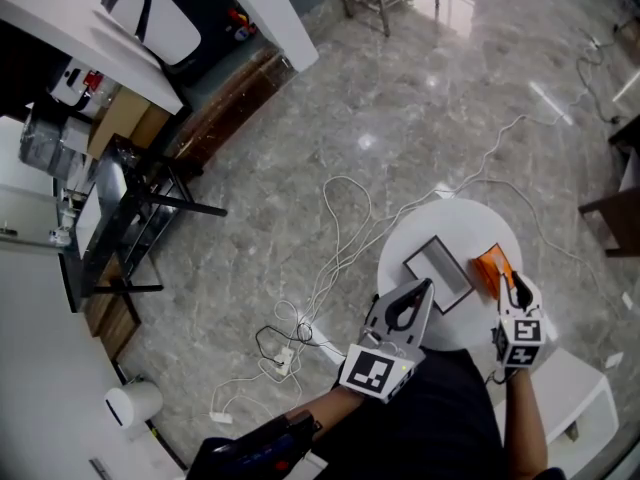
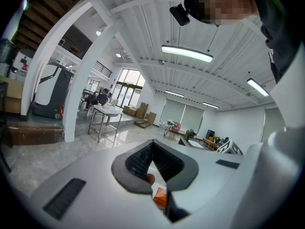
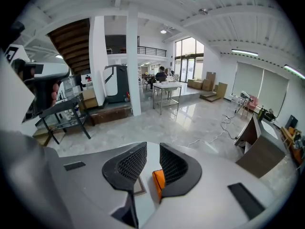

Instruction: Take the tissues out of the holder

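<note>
On a small round white table lie a flat grey rectangle with a dark frame and, to its right, an orange holder. My left gripper hovers at the table's near edge beside the grey rectangle, its tips meeting and nothing between them; a bit of the orange holder shows below its jaws. My right gripper is above the orange holder. Its jaws stand a little apart with only white surface in the gap. The orange holder shows underneath by the right jaw.
White cables and a power strip trail over the marble floor left of the table. A white bench stands at the lower right, a dark chair at the right edge, a black shelf rack at left.
</note>
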`<state>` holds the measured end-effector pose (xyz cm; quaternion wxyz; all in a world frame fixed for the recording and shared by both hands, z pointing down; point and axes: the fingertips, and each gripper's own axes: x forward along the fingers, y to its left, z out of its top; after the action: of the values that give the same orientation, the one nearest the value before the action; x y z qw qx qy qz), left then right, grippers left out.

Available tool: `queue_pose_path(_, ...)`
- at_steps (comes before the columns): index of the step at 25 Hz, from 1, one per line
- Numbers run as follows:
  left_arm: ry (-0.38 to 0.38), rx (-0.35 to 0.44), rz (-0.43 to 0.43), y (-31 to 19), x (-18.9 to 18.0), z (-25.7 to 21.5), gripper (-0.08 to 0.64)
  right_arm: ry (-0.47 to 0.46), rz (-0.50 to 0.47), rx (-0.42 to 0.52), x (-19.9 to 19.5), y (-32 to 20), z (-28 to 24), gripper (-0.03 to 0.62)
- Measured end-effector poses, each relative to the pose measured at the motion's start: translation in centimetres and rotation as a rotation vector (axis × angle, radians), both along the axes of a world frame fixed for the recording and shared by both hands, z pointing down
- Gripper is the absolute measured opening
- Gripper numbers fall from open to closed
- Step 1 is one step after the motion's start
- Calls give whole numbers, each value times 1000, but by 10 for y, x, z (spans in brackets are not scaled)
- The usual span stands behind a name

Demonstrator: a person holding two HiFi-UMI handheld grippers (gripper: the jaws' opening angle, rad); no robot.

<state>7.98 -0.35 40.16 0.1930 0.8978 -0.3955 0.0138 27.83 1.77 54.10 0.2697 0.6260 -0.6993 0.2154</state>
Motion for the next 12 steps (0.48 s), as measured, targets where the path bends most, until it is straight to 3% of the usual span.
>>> queue_pose_path(9,7,1,-4,-8,-11,-1,-2,-32,-3,137,-26,-6,-51,86)
queue_pose_path(12,9,6,5,-9,-11,-3,-1,-82,8,153,-36,-6,-65,86)
